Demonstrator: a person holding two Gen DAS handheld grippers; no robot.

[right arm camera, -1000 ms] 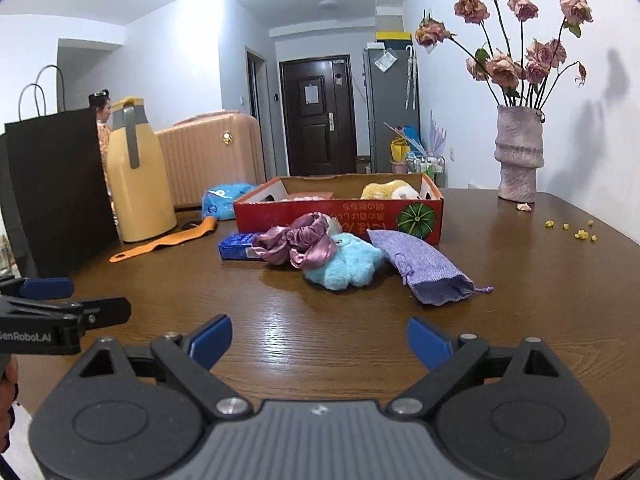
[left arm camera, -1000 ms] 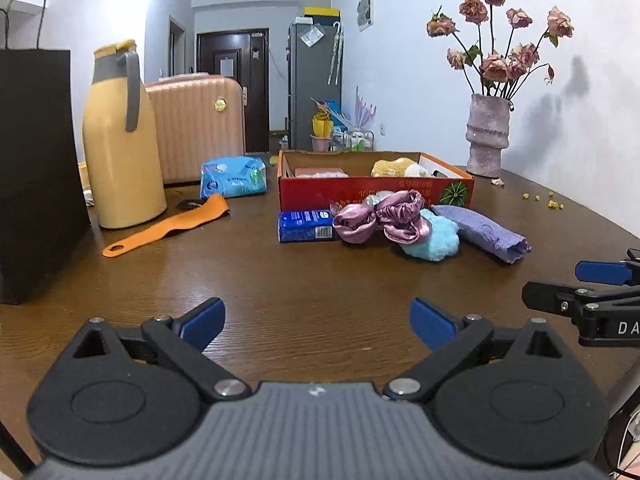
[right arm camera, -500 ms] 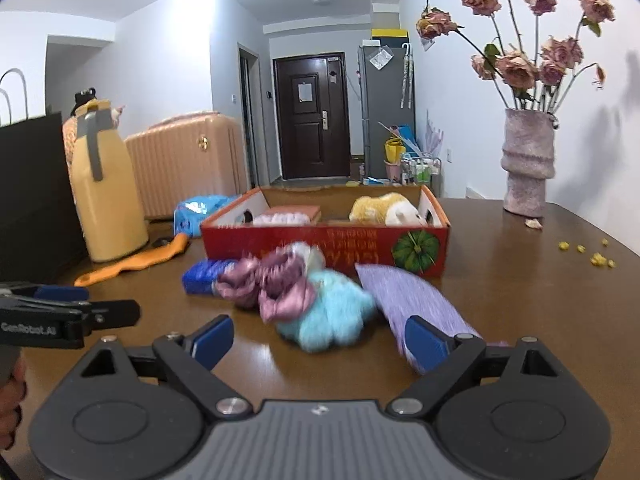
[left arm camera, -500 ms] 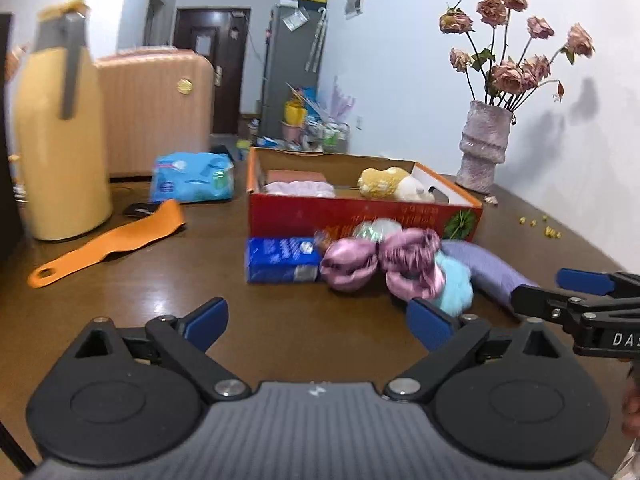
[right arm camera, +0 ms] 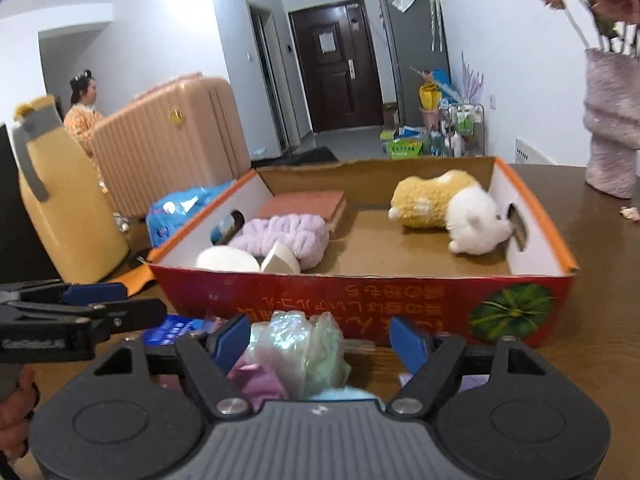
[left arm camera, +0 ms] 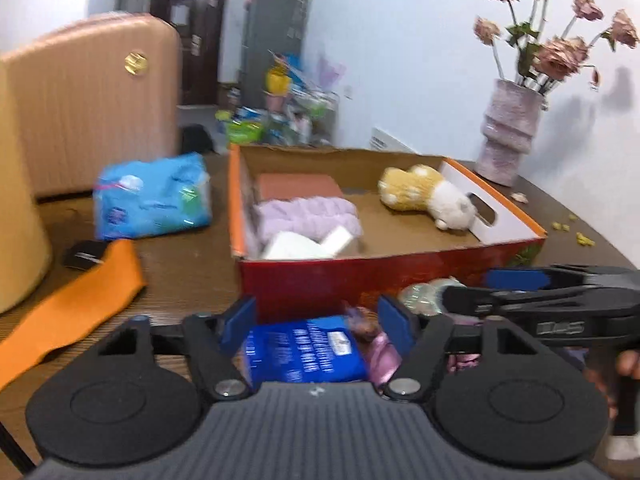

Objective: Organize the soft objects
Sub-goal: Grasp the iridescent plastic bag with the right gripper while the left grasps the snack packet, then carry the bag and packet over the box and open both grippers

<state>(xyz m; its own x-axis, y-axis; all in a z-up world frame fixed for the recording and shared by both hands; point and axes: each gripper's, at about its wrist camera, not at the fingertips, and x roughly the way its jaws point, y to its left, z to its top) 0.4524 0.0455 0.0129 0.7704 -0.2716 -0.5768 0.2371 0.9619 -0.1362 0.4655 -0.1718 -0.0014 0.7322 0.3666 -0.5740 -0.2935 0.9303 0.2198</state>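
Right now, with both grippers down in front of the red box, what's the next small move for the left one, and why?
Probably finish closing the left gripper on the blue tissue pack. Its jaws have just been closing, the pack lies between them in front of the red box, and the pads do not seem to press it yet.

Little here reads cleanly. On the side of my left gripper (right arm camera: 116,322), seen from my right wrist, there is a white brand line, too blurred to spell out. My right gripper (left arm camera: 532,300), seen from the left wrist, bears pale letters of which I make out only "DAS". The red box (right arm camera: 360,300) carries orange East Asian characters across its near wall, upside down to me and unreadable. Just in front of that box, the blue packet (left arm camera: 300,350) has white print, smeared past reading.
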